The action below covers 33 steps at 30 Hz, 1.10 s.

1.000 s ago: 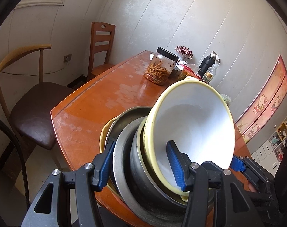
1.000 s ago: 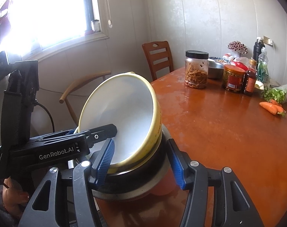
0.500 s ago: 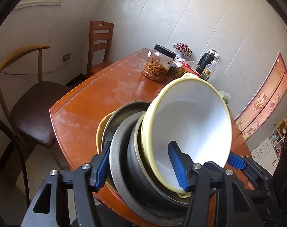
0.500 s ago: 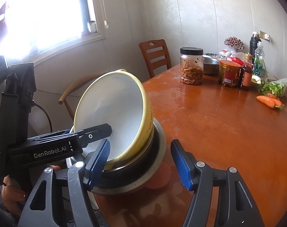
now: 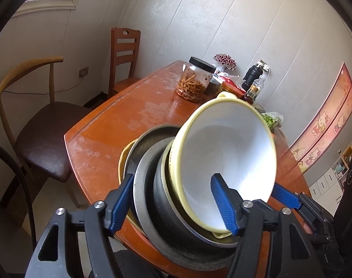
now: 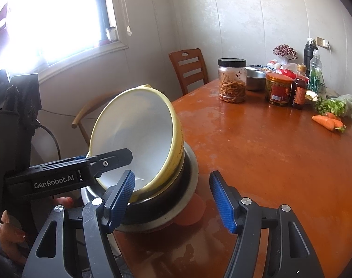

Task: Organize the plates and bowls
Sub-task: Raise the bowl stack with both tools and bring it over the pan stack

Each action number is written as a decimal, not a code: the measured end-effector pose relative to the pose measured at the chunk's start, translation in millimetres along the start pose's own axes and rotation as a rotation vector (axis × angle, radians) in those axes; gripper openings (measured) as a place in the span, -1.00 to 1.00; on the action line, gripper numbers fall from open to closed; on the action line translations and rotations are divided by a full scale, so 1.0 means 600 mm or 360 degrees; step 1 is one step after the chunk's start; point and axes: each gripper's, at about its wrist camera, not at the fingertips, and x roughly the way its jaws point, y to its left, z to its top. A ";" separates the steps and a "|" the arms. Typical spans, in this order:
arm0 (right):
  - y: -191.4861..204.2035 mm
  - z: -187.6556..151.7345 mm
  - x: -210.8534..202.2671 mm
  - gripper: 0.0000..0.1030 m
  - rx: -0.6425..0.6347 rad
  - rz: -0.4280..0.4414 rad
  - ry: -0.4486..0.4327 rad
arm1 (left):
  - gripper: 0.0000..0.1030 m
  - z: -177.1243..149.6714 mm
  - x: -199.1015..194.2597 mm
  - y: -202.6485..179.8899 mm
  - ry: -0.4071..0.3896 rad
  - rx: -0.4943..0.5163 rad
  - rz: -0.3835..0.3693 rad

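Yellow bowl (image 5: pixel 227 162), tilted in metal bowls (image 5: pixel 157 197) on surface (image 5: pixel 129 125); left hand-held gripper (image 5: pixel 171 203) opening astride stack, right hand-held gripper (image 6: pixel 171 201) parted, ungripped.

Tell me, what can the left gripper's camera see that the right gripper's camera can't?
Only the left wrist view shows the pink cartoon-cat wall banner and the dark brown cushioned chair seat. Only the right wrist view shows the bright window, the two orange carrots and the person's hand. Both show the tilted yellow bowl with a white inside leaning in the stacked grey metal dishes, the black-lidded clear snack jar and the orange-brown wooden table.
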 end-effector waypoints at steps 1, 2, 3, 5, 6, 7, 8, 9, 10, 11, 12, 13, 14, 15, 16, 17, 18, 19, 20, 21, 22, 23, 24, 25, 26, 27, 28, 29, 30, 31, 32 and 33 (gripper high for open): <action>0.000 0.000 -0.002 0.33 -0.0003 0.0002 -0.0004 | 0.35 0.001 -0.002 -0.001 -0.0006 0.0000 0.0003; 0.000 0.000 -0.003 0.33 -0.0003 0.0000 -0.0006 | 0.35 0.002 -0.004 -0.001 -0.0012 -0.0001 0.0006; -0.001 0.000 -0.003 0.33 -0.0002 0.0001 -0.0006 | 0.36 0.002 -0.006 -0.001 -0.0018 0.0001 0.0007; -0.001 0.000 -0.005 0.33 -0.0001 0.0002 -0.0012 | 0.38 0.004 -0.008 0.000 -0.0025 -0.0001 0.0017; -0.002 0.001 -0.006 0.33 0.0000 -0.0001 -0.0013 | 0.39 0.004 -0.009 0.001 -0.0030 -0.0006 0.0024; -0.002 0.001 -0.007 0.33 0.0001 -0.0001 -0.0017 | 0.43 0.005 -0.012 0.003 -0.0040 -0.0010 0.0035; -0.002 0.002 -0.009 0.33 0.0002 0.0003 -0.0022 | 0.45 0.007 -0.012 0.002 -0.0047 -0.0012 0.0039; -0.002 0.002 -0.011 0.33 0.0000 0.0003 -0.0027 | 0.45 0.008 -0.014 0.004 -0.0052 -0.0016 0.0048; -0.001 0.002 -0.011 0.33 -0.0002 0.0002 -0.0026 | 0.46 0.009 -0.017 0.006 -0.0060 -0.0024 0.0054; -0.001 0.001 -0.012 0.33 -0.0004 0.0001 -0.0024 | 0.46 0.010 -0.018 0.008 -0.0067 -0.0028 0.0055; 0.000 0.001 -0.013 0.33 -0.0005 0.0002 -0.0024 | 0.46 0.011 -0.021 0.010 -0.0074 -0.0029 0.0060; 0.001 0.001 -0.014 0.33 -0.0007 0.0005 -0.0025 | 0.47 0.012 -0.025 0.011 -0.0084 -0.0030 0.0067; 0.002 0.001 -0.014 0.34 -0.0009 0.0006 -0.0025 | 0.47 0.012 -0.029 0.011 -0.0092 -0.0028 0.0072; 0.002 0.001 -0.015 0.34 -0.0009 0.0006 -0.0026 | 0.47 0.012 -0.032 0.012 -0.0098 -0.0026 0.0076; 0.004 0.002 -0.017 0.34 -0.0012 0.0009 -0.0031 | 0.48 0.012 -0.036 0.012 -0.0107 -0.0024 0.0081; 0.005 0.002 -0.018 0.34 -0.0014 0.0009 -0.0033 | 0.48 0.012 -0.039 0.012 -0.0113 -0.0021 0.0085; 0.005 0.002 -0.018 0.34 -0.0015 0.0007 -0.0033 | 0.49 0.012 -0.041 0.012 -0.0117 -0.0018 0.0089; 0.006 0.003 -0.020 0.34 -0.0015 0.0006 -0.0036 | 0.50 0.012 -0.045 0.011 -0.0125 -0.0011 0.0097; 0.007 0.003 -0.021 0.34 -0.0016 0.0011 -0.0038 | 0.51 0.011 -0.049 0.009 -0.0132 -0.0002 0.0103; 0.009 0.002 -0.022 0.34 -0.0017 0.0013 -0.0039 | 0.51 0.011 -0.051 0.008 -0.0136 0.0002 0.0108; 0.010 0.003 -0.024 0.34 -0.0017 0.0013 -0.0042 | 0.52 0.010 -0.055 0.006 -0.0141 0.0012 0.0115; 0.010 0.003 -0.026 0.35 -0.0019 0.0016 -0.0045 | 0.53 0.010 -0.057 0.003 -0.0142 0.0019 0.0116; 0.011 0.003 -0.028 0.36 -0.0021 0.0019 -0.0049 | 0.53 0.009 -0.060 0.001 -0.0144 0.0027 0.0117; 0.014 0.002 -0.033 0.42 -0.0025 0.0020 -0.0060 | 0.53 0.008 -0.062 0.001 -0.0146 0.0032 0.0119; 0.014 0.002 -0.036 0.43 -0.0026 0.0019 -0.0068 | 0.53 0.007 -0.066 0.000 -0.0149 0.0036 0.0122; 0.016 0.002 -0.041 0.44 -0.0033 0.0023 -0.0082 | 0.53 0.006 -0.069 -0.001 -0.0152 0.0041 0.0125; 0.017 0.002 -0.043 0.44 -0.0037 0.0026 -0.0087 | 0.54 0.005 -0.071 -0.003 -0.0153 0.0045 0.0128; 0.020 0.002 -0.047 0.44 -0.0042 0.0027 -0.0093 | 0.54 0.004 -0.073 -0.004 -0.0155 0.0047 0.0131; 0.021 0.001 -0.050 0.45 -0.0047 0.0027 -0.0098 | 0.54 0.003 -0.077 -0.005 -0.0157 0.0053 0.0136; 0.024 0.000 -0.054 0.45 -0.0057 0.0027 -0.0102 | 0.54 0.002 -0.079 -0.006 -0.0156 0.0058 0.0142; 0.026 -0.001 -0.057 0.46 -0.0062 0.0024 -0.0104 | 0.55 0.002 -0.081 -0.006 -0.0157 0.0060 0.0146; 0.028 -0.003 -0.061 0.46 -0.0071 0.0020 -0.0106 | 0.55 0.000 -0.083 -0.007 -0.0157 0.0063 0.0152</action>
